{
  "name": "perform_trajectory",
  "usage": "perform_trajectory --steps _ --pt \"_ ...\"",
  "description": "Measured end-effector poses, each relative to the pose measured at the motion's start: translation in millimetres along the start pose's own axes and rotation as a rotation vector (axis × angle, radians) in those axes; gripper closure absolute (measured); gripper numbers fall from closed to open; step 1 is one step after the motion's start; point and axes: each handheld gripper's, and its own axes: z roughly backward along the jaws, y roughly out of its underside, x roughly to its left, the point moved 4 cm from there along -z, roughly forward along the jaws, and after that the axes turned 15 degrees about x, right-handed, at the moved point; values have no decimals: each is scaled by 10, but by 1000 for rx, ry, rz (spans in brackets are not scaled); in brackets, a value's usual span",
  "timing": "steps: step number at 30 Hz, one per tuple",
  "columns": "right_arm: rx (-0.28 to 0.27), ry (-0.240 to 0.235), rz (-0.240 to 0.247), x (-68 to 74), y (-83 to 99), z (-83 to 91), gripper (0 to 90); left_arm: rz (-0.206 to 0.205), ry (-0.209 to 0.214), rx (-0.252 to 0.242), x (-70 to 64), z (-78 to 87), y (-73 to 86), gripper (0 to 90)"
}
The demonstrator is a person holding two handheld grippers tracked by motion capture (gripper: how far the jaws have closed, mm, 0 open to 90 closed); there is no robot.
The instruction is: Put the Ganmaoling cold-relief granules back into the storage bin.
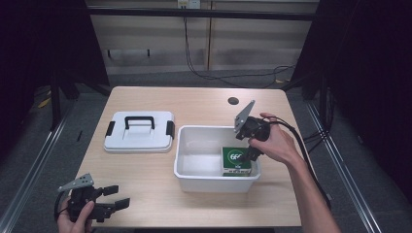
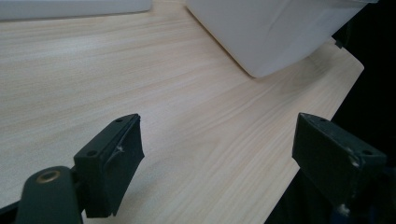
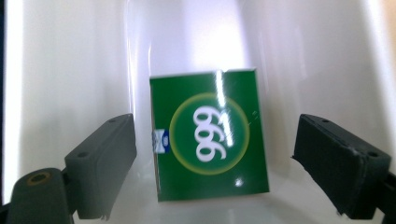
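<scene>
A green box marked 999 [image 1: 236, 160] [image 3: 209, 134] lies flat in the right part of the white bin [image 1: 187, 177]. My right gripper [image 1: 253, 154] [image 3: 215, 163] hovers over the bin's right side, pointing down at the box. Its jaws stand wide apart, one on each side of the box, not touching it. My left gripper [image 1: 120, 196] [image 2: 217, 158] rests low at the table's front left corner, open, with bare wood between its jaws. It points toward the bin's [image 2: 275, 32] near wall.
A white lid with a black handle and two black clips [image 1: 139, 131] lies on the table left of the bin. A round cable hole [image 1: 233, 101] sits near the table's far edge. Bare wood [image 1: 145, 170] spreads between lid, bin and left gripper.
</scene>
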Motion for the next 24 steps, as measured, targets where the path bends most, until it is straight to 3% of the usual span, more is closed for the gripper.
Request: perform_trajectory --steps 6,10,15,24 --pt "-159 29 -43 -15 84 175 128 0 -2 3 -1 -3 0 162" --pt "-198 36 -47 25 124 233 130 0 -3 2 -1 -3 1 162" --pt "-287 82 -114 46 232 303 133 4 -3 0 -1 -2 1 162" --pt "-373 102 -167 97 471 323 142 4 -8 -2 4 0 0 162"
